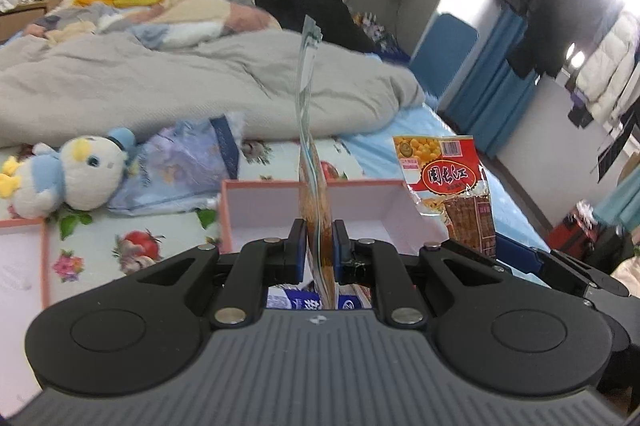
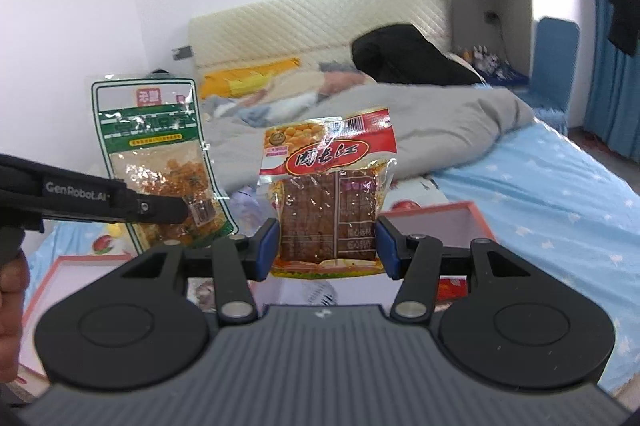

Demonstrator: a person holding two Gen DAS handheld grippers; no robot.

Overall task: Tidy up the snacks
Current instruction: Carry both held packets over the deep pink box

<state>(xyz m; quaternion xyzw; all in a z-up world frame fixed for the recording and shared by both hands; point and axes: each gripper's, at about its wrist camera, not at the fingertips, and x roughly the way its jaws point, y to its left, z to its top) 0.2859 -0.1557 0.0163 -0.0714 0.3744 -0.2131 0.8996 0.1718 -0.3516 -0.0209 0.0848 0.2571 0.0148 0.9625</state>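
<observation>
Green snack packet (image 2: 160, 161) clamped by left hand-held gripper (image 1: 319, 250); right hand-held gripper (image 2: 326, 246) grip unclear.

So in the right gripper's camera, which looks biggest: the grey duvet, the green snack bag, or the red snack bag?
Largest to smallest, as they appear:
1. grey duvet
2. green snack bag
3. red snack bag
The two bags look nearly alike, and both hang closer to the camera than the duvet, so their true order is unsure.
</observation>
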